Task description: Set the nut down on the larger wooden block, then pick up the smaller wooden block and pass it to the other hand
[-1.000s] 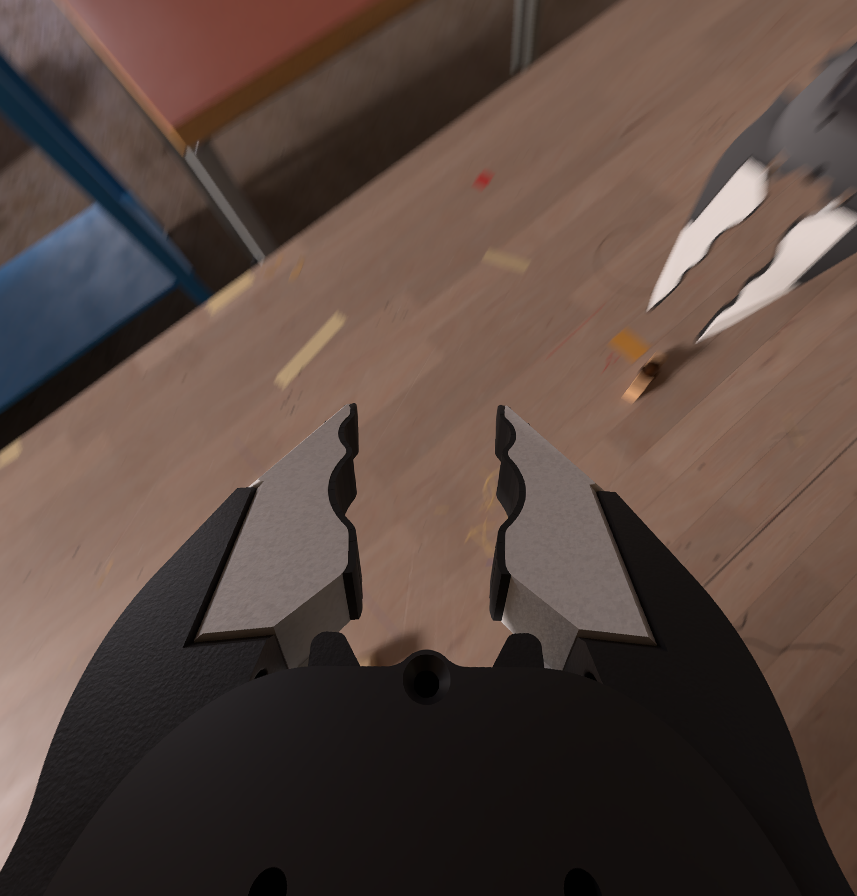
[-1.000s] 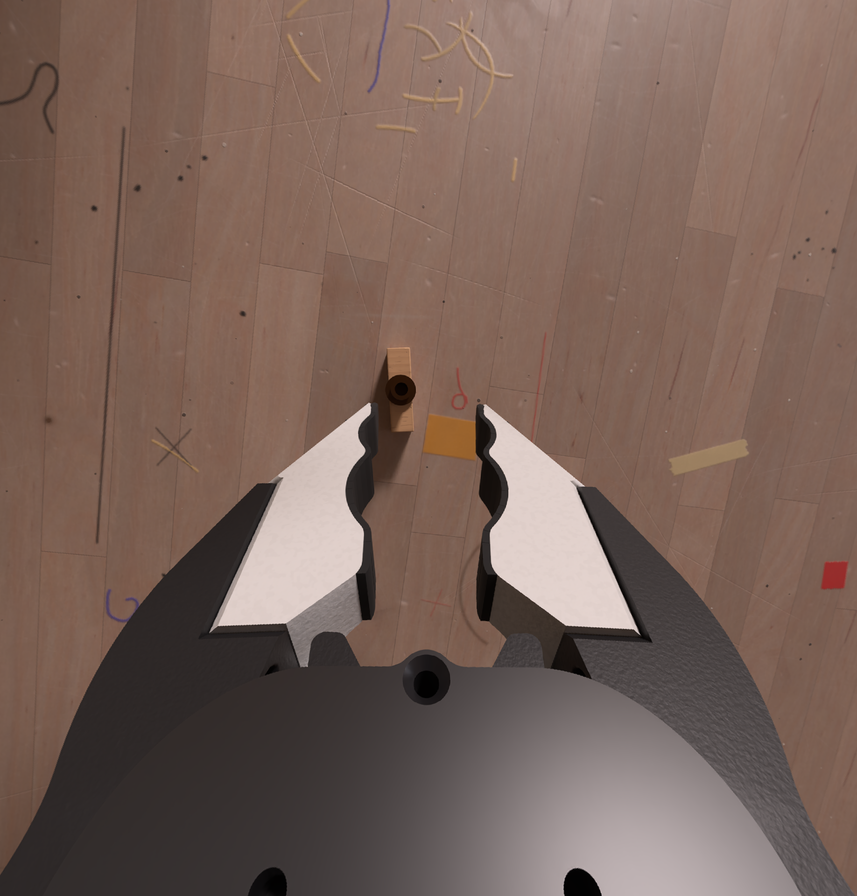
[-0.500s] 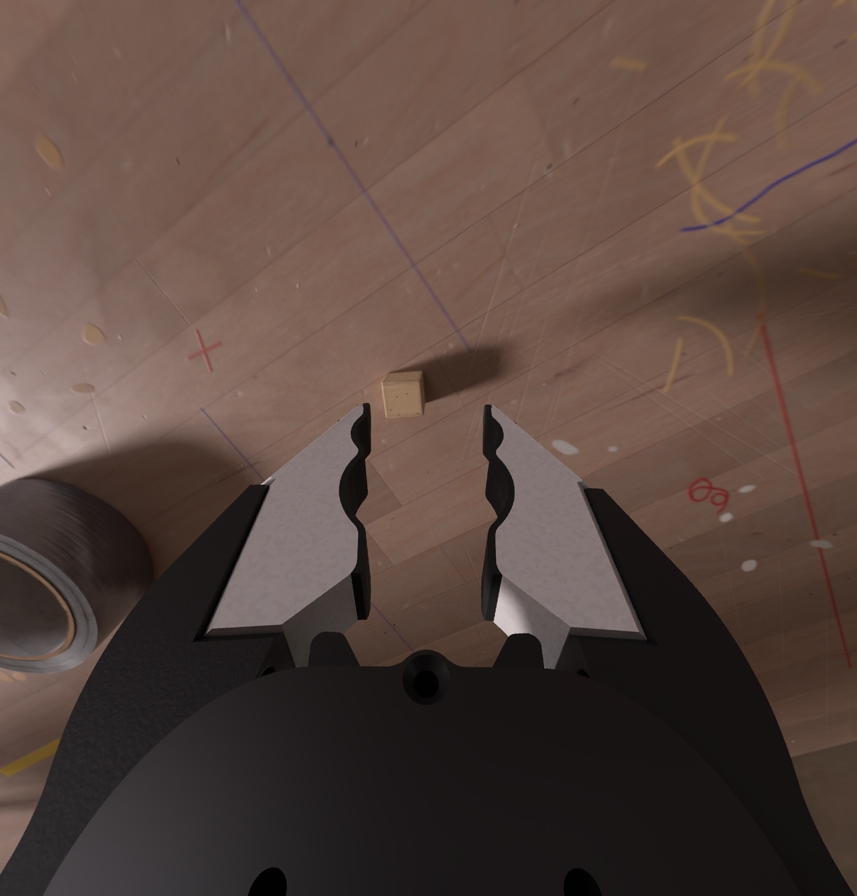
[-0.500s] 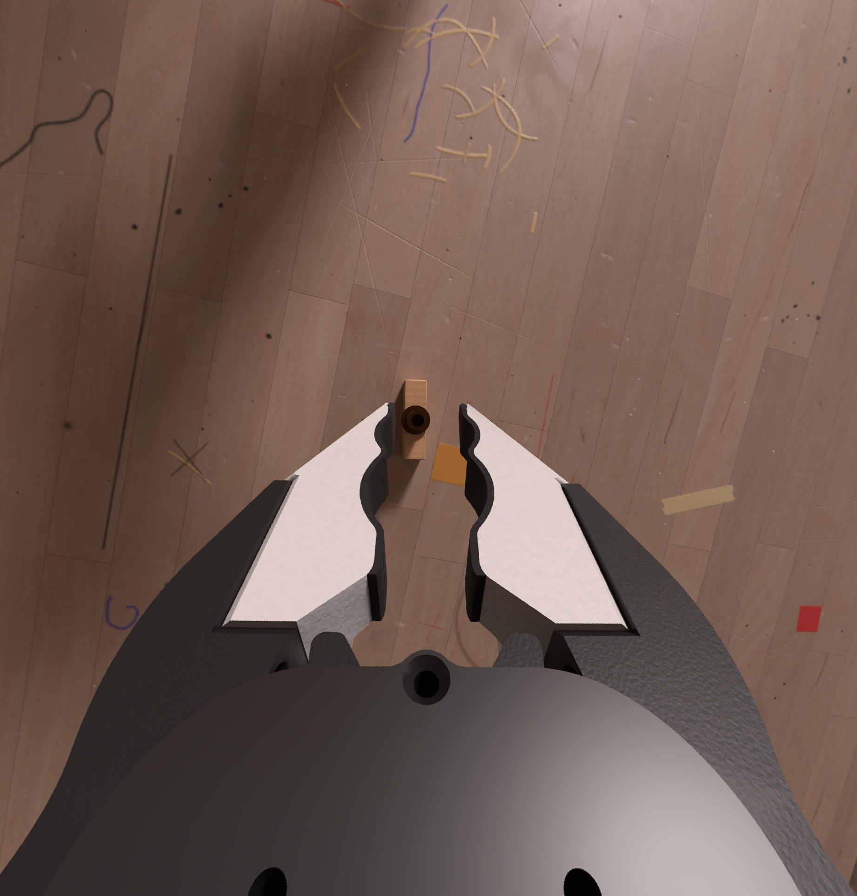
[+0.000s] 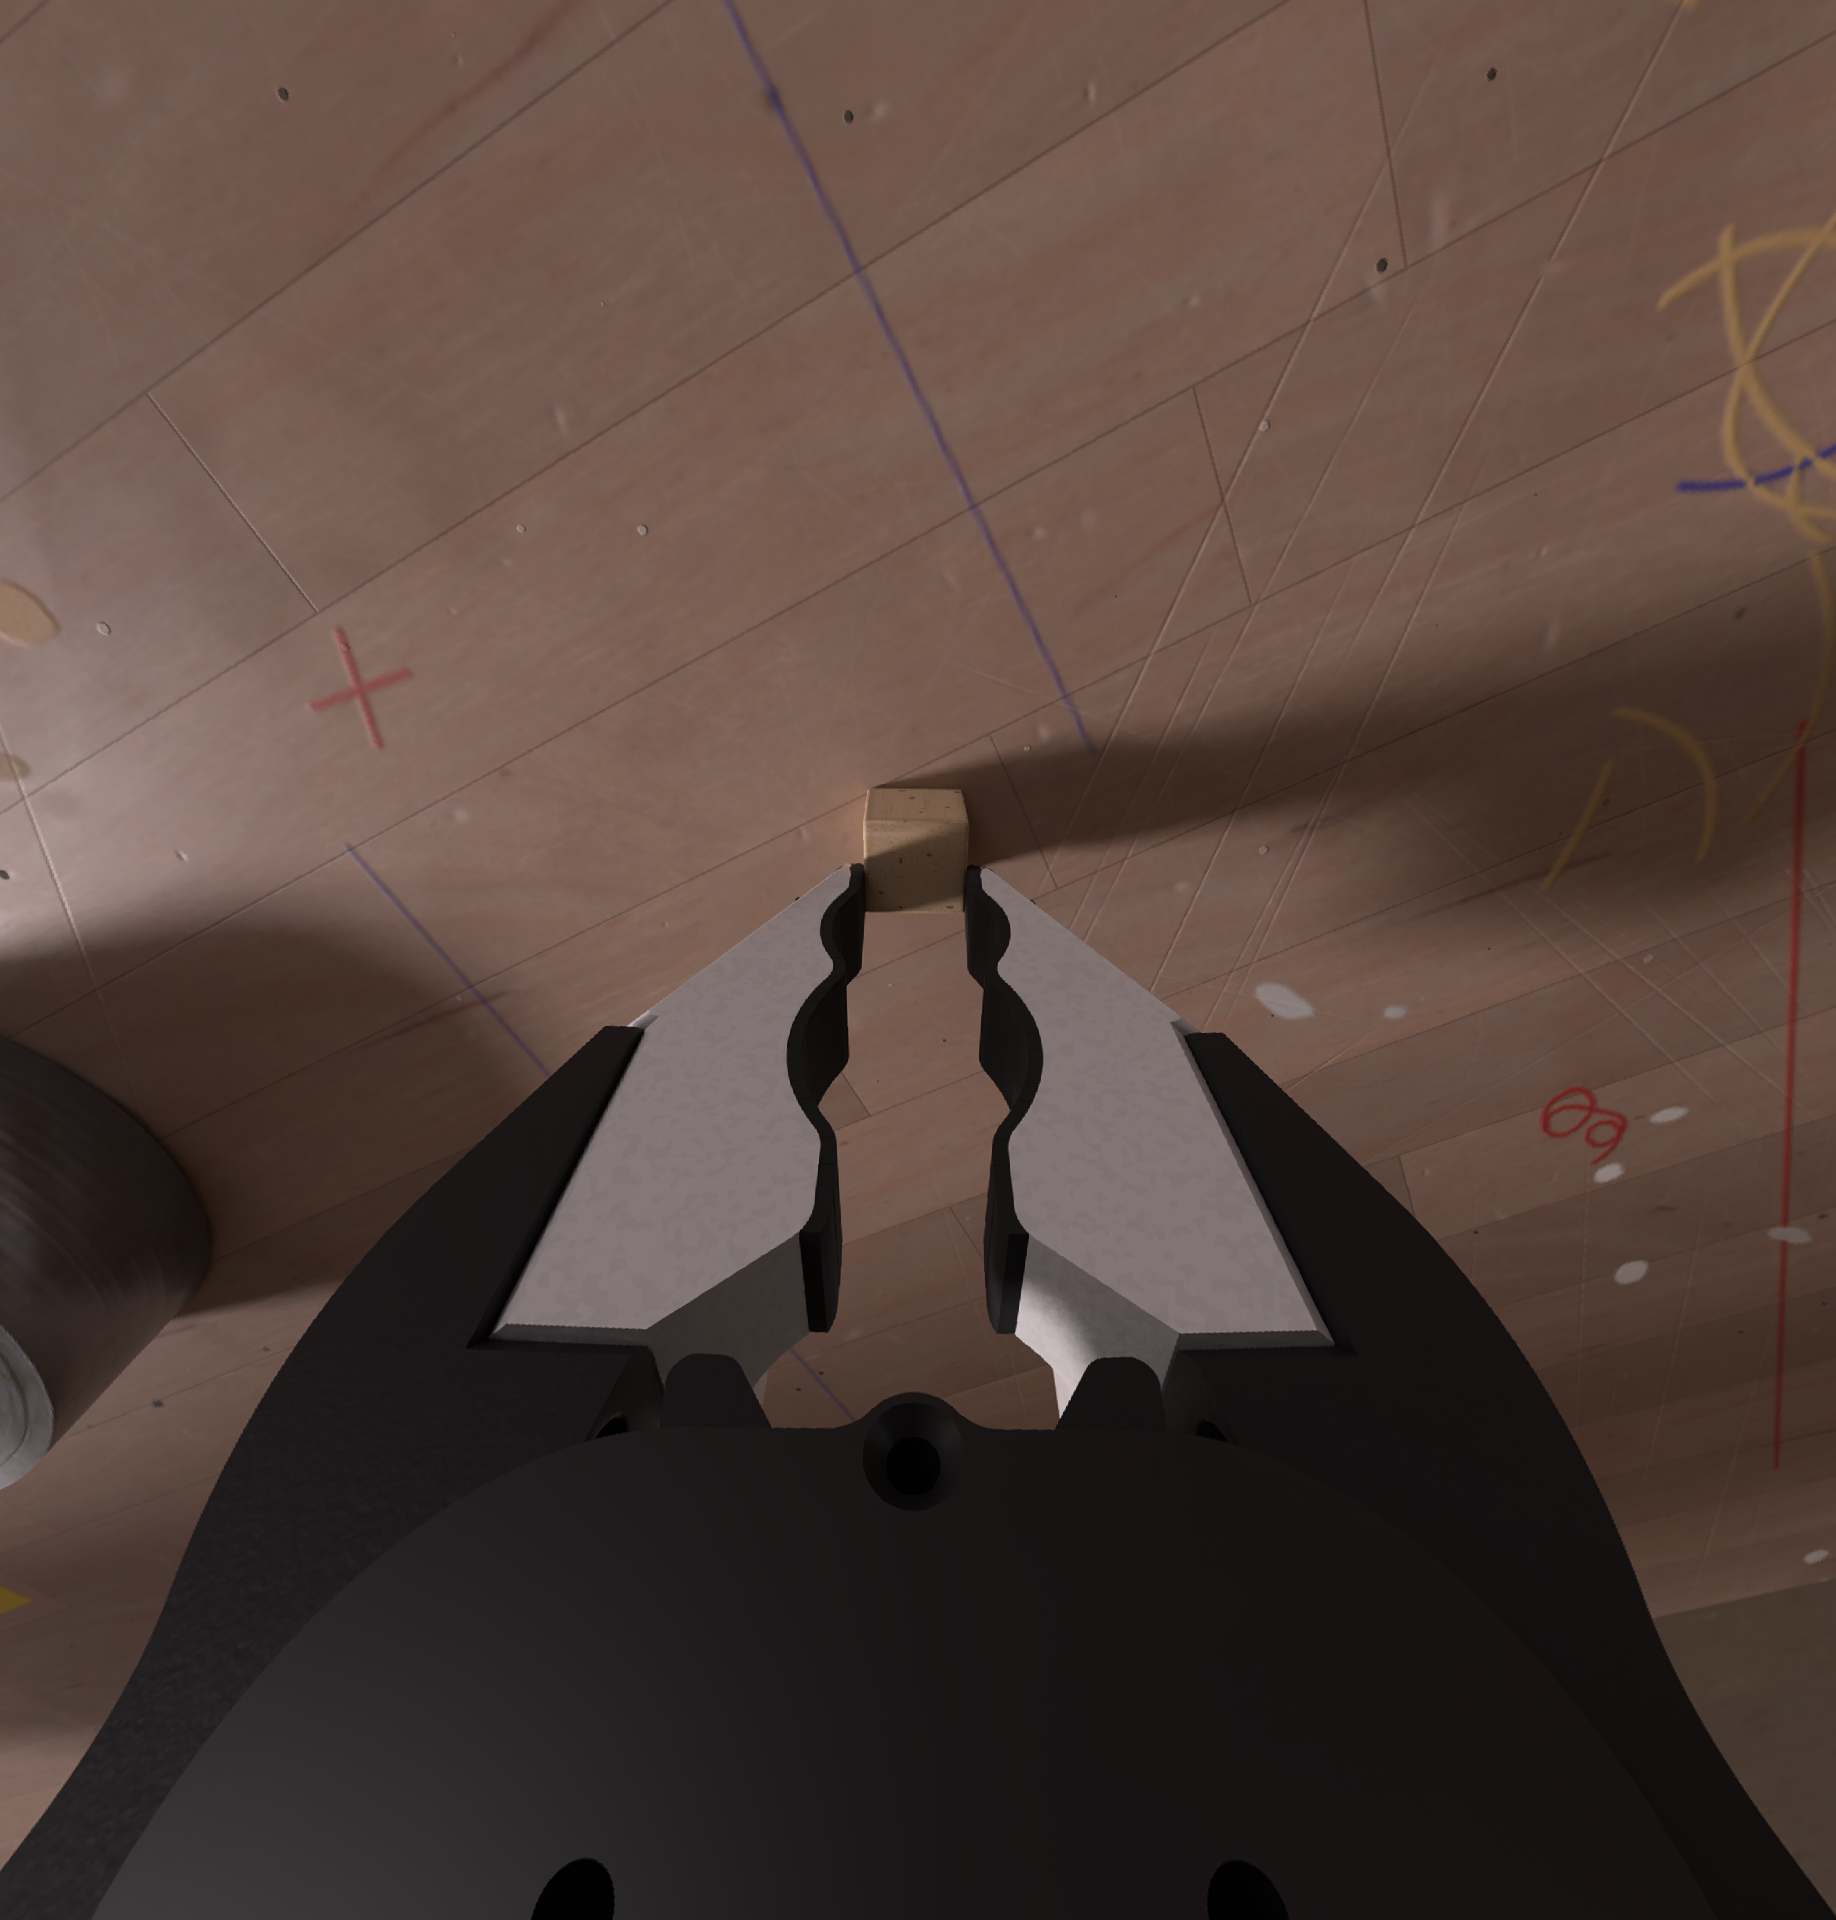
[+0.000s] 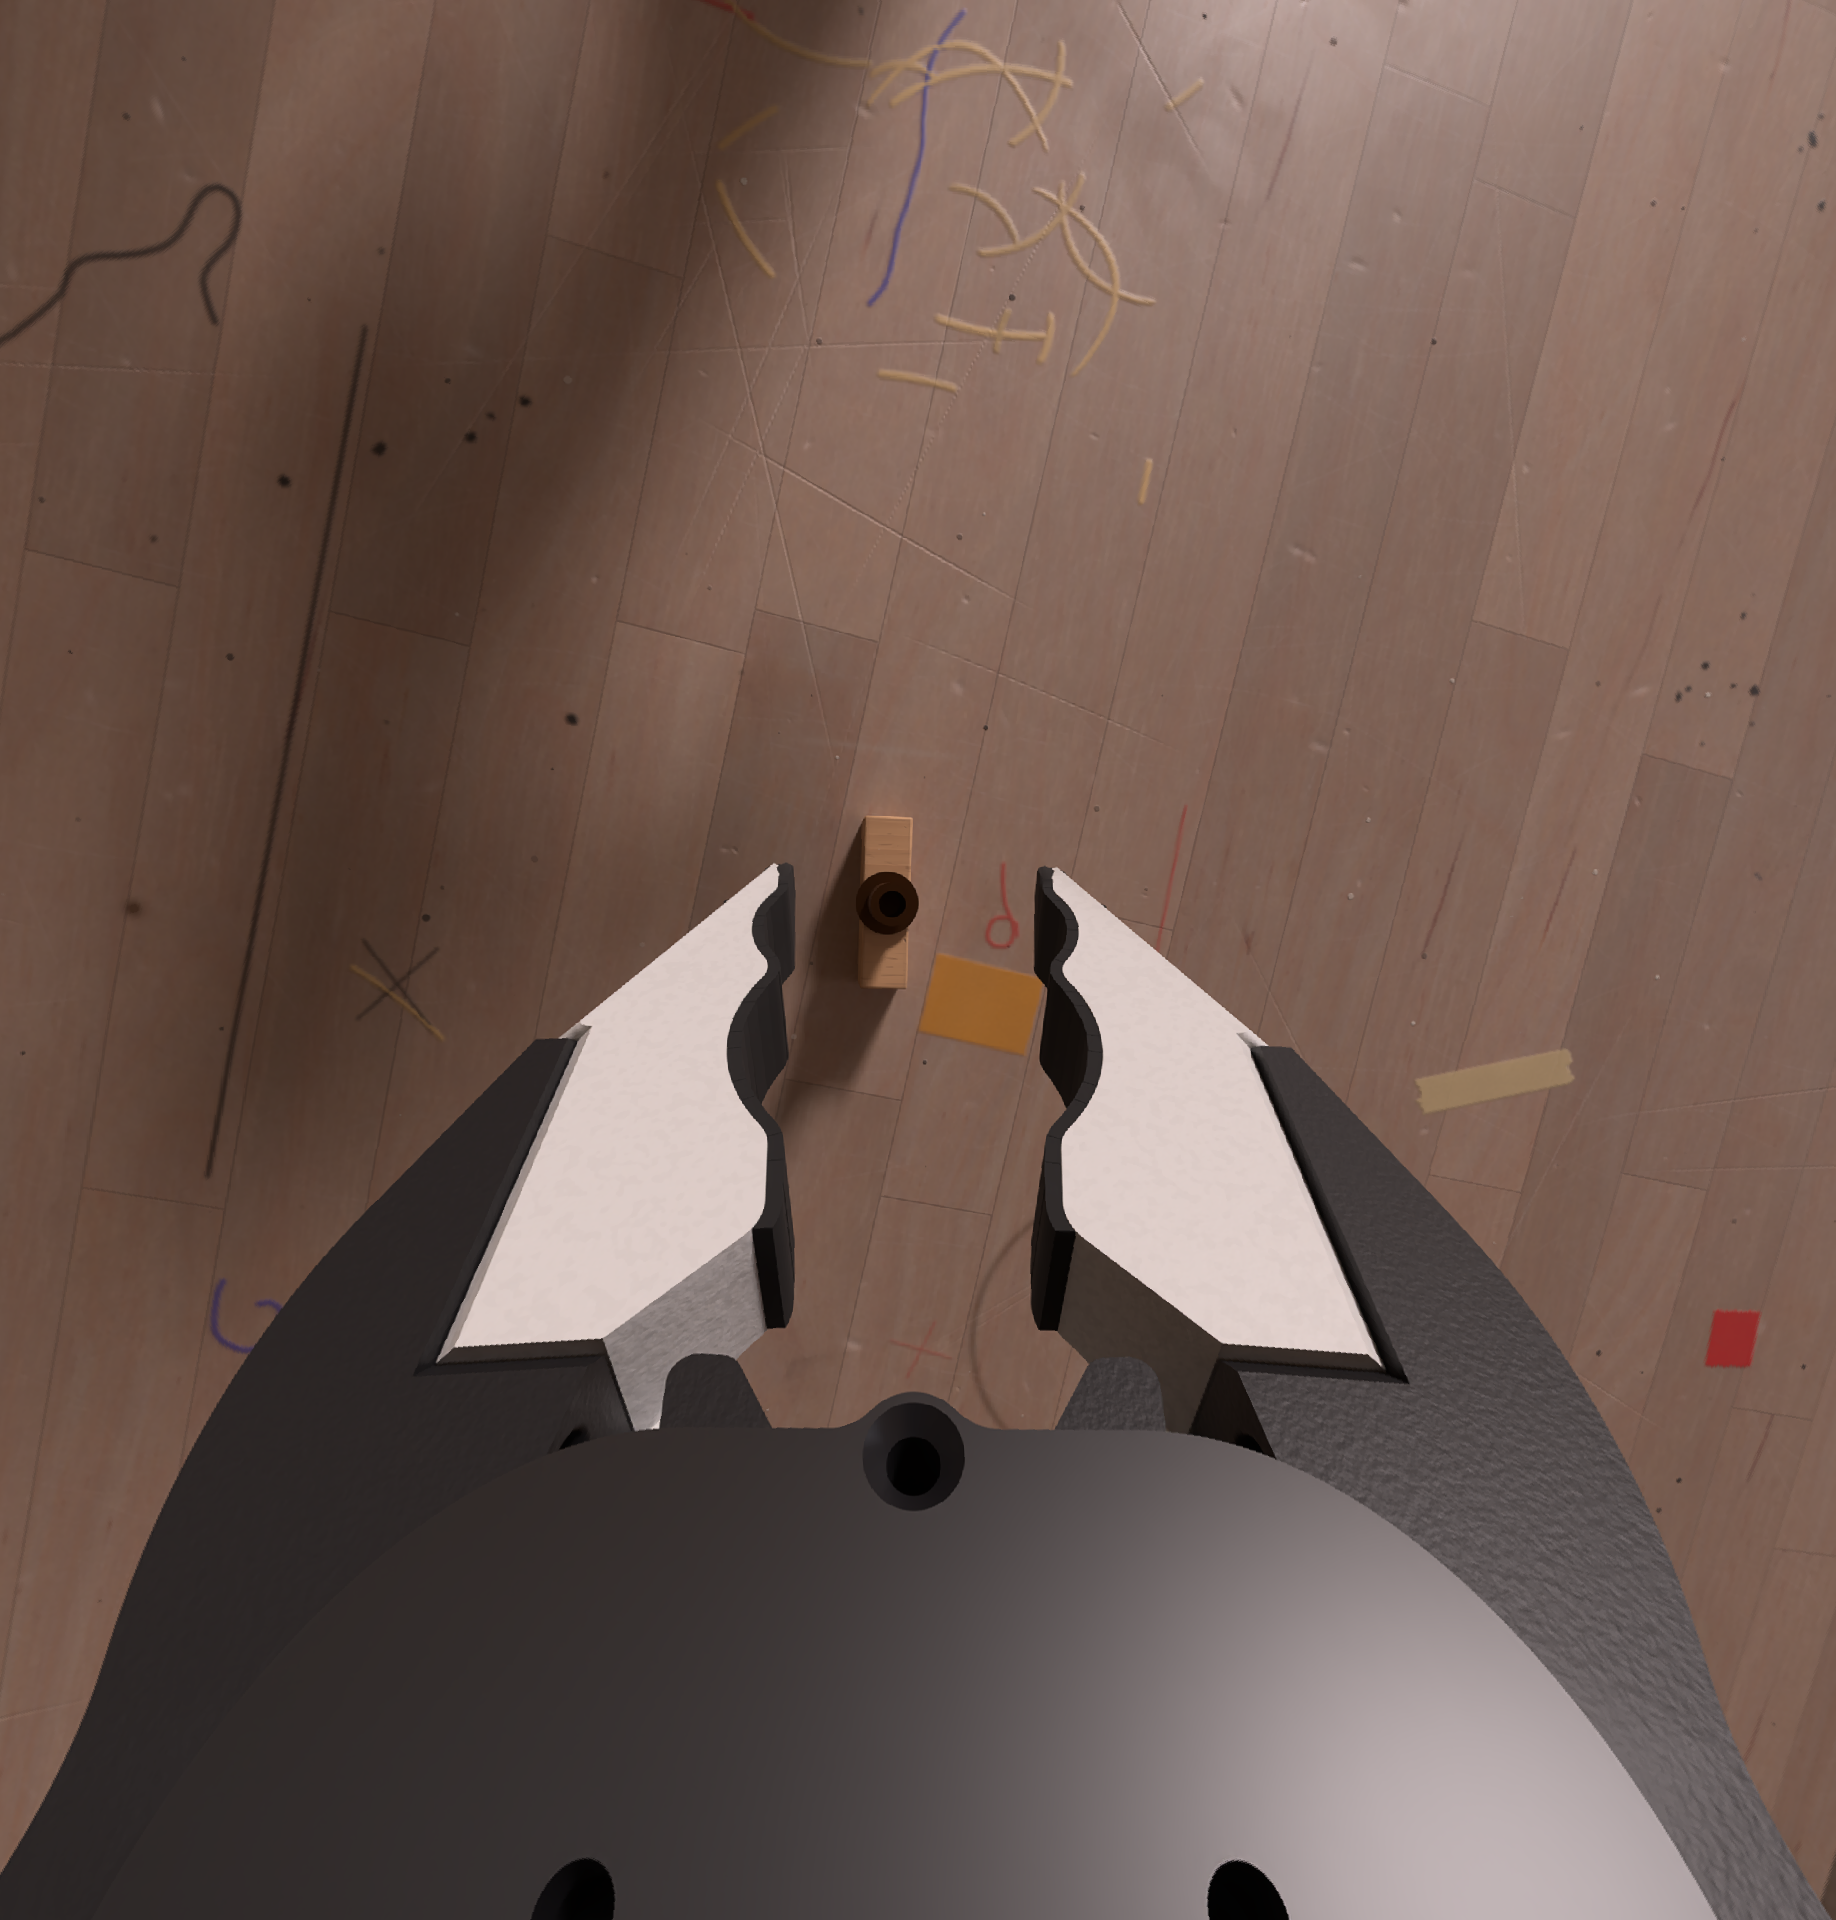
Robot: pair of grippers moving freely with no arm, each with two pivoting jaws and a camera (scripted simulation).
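Observation:
In the left wrist view the smaller wooden block [image 5: 915, 847], a pale cube, sits on the wooden table. My left gripper [image 5: 914, 888] has closed to the cube's width, and its fingertips [image 5: 852, 891] press the cube's two sides. In the right wrist view the larger wooden block [image 6: 885, 961], a narrow orange-brown bar, lies on the table with the dark nut [image 6: 889, 904] resting on its middle. My right gripper [image 6: 914, 878] is open and empty. It hovers well above the bar, which shows between its fingertips, nearer the left one.
A dark roll of tape [image 5: 52, 1226] lies on the table at the left of the left wrist view. An orange patch [image 6: 981, 1003], a tan tape strip [image 6: 1496, 1078] and a red square [image 6: 1732, 1338] lie flat on the table near the bar.
My left gripper has moved up to the small cube and narrowed its jaws onto it. My right gripper's jaws have spread wider over the bar and nut.

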